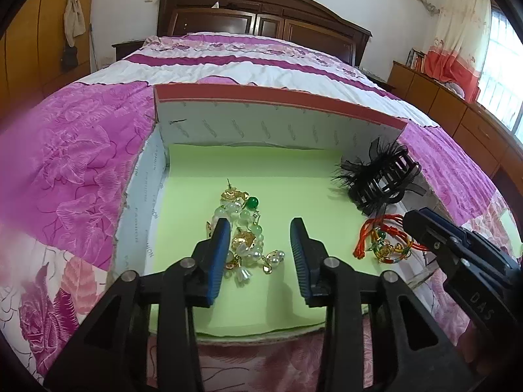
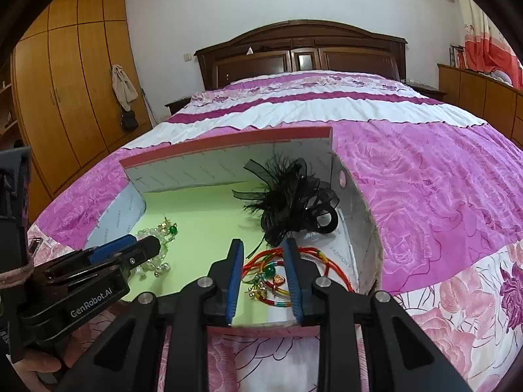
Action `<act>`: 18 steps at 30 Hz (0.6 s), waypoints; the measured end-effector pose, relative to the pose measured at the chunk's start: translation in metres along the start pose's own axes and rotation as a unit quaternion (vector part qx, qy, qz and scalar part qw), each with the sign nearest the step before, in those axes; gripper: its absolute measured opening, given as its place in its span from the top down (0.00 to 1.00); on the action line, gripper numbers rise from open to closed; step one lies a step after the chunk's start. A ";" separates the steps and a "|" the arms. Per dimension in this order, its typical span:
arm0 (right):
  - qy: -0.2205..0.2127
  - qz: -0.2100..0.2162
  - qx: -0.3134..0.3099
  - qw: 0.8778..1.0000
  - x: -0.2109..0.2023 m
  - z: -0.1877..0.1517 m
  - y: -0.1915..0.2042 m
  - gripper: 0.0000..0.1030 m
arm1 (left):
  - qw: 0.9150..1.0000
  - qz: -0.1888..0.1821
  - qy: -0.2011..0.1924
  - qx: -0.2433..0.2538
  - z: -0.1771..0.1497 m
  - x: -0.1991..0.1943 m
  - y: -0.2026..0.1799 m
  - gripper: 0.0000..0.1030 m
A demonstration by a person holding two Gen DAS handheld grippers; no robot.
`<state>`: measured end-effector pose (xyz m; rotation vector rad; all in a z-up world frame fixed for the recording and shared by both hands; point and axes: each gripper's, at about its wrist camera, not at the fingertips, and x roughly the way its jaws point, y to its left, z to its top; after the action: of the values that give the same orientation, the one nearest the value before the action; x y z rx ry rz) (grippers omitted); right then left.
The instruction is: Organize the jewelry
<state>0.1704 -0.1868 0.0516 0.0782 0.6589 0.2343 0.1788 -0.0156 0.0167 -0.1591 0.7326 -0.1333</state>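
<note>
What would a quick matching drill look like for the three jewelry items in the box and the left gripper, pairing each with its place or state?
Things:
1. pearl and gold earring pile
2. black feather hair claw
3. red cord bracelets
4. left gripper

Places or states:
A. far right corner of the box
B. open, above the green liner
C. left part of the liner
D. between the right gripper fingers, near right side

Pairs: 1-C, 2-A, 3-D, 4-B
</note>
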 end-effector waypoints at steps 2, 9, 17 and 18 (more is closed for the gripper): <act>-0.005 0.001 0.001 1.000 -0.004 0.000 0.001 0.69 | 1.000 0.000 -0.004 0.002 -0.001 -0.004 -0.001 0.69; -0.028 0.007 0.003 1.000 -0.023 -0.001 0.003 0.64 | 1.000 0.001 -0.021 0.009 -0.002 -0.023 -0.003 0.66; -0.048 0.008 0.012 0.999 -0.048 -0.008 0.005 0.60 | 0.999 0.005 -0.039 0.012 -0.009 -0.048 -0.006 0.63; -0.050 0.007 0.012 0.999 -0.051 -0.009 0.005 0.60 | 0.999 0.005 -0.042 0.012 -0.010 -0.051 -0.006 0.63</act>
<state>0.1248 -0.1942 0.0756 0.1174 0.5622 0.2345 0.1342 -0.0138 0.0438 -0.1370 0.6484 -0.1259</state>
